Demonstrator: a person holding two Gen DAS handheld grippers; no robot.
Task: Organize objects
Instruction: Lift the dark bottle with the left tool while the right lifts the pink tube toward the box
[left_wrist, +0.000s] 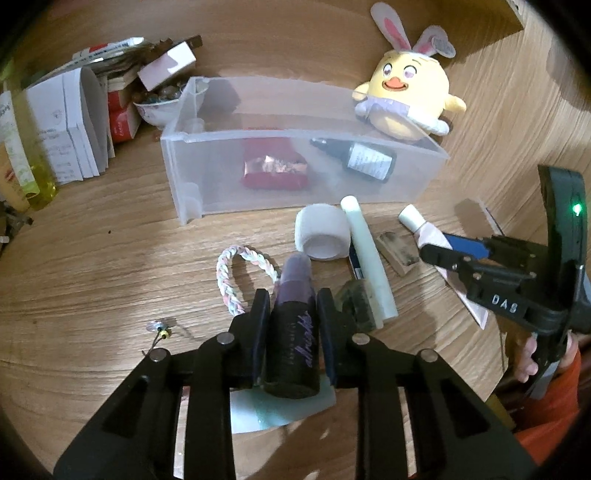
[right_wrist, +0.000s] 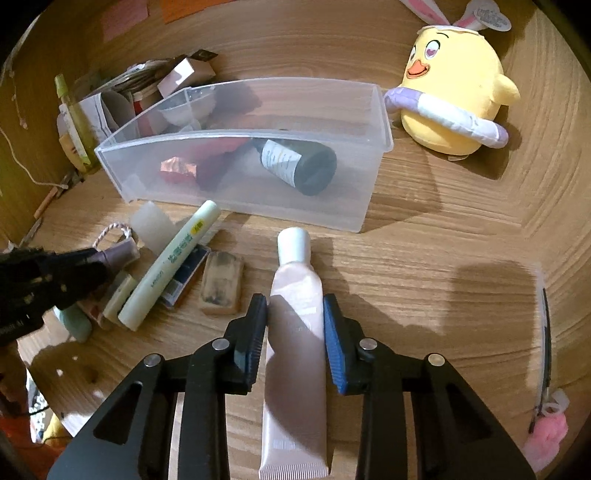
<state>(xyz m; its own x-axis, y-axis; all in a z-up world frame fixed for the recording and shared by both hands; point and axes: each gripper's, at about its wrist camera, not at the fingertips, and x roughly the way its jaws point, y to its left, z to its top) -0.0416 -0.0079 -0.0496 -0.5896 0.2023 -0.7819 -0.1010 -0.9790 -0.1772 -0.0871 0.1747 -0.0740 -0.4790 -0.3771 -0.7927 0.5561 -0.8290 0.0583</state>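
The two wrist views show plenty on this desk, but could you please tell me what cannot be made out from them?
- Red pouch, both views: the frosted wall of the clear bin blurs it.
- Dark bottle: label print too small.
- Pink tube, right wrist view: bottom edge cuts off its crimped end.
- Pale card, left wrist view: the left gripper and its purple-capped bottle cover it.
- Pile, far left: cluttered, dim.

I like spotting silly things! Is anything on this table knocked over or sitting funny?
Yes. The dark bottle lies on its side inside the clear bin instead of standing. The yellow chick plush leans against the bin's end, tilted. Nothing looks spilled or broken.
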